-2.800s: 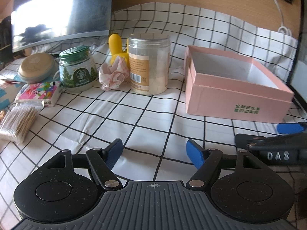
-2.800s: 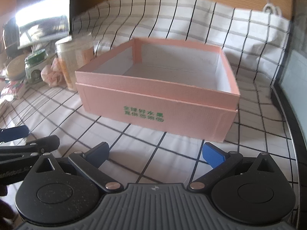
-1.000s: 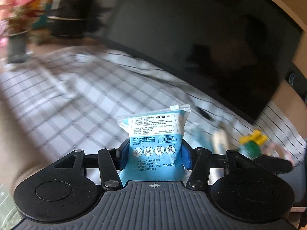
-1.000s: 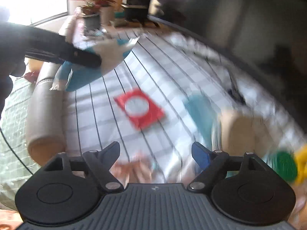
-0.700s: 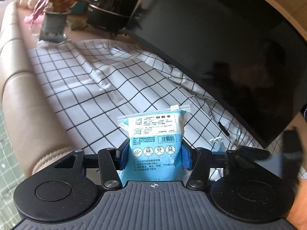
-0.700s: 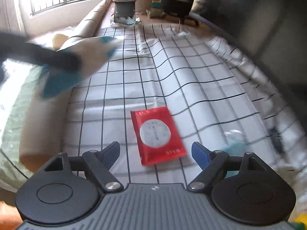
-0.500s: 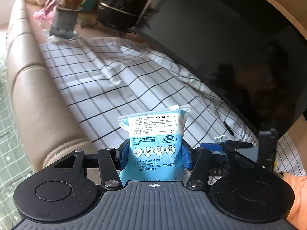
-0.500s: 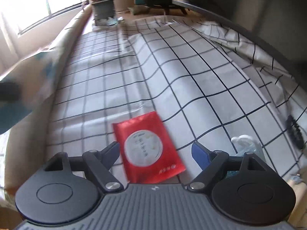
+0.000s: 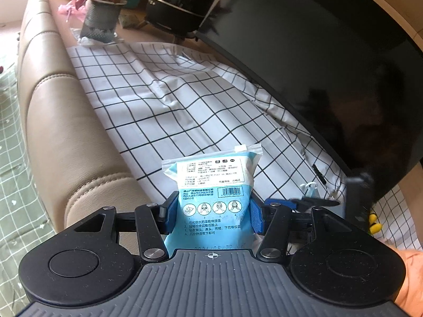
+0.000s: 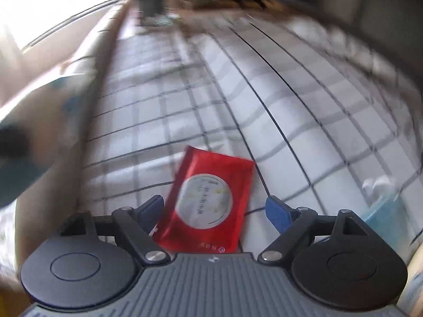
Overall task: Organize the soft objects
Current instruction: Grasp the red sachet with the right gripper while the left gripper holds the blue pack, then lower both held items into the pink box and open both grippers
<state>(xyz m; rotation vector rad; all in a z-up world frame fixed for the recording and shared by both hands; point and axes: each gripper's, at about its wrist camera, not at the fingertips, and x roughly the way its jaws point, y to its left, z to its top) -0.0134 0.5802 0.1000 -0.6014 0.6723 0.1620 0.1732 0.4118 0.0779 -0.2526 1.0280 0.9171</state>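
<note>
The right gripper has come down over the flat red foil sachet with a pale round label. Half a second ago the sachet was lying a little ahead of its blue pads; now it is lying between them, and the jaws have just been opening wider, not touching it. This probably means that the sachet is the next soft thing to be picked up. The left gripper is keeping its hold on the soft light-blue plastic pack with printed text, its pads pressing on both sides, as in the earlier views. The sachet is resting on a white cloth with a black grid, which is covering a long surface with a padded beige edge. Behind it a large dark curved screen is standing, and a potted plant is sitting at the far end.
</note>
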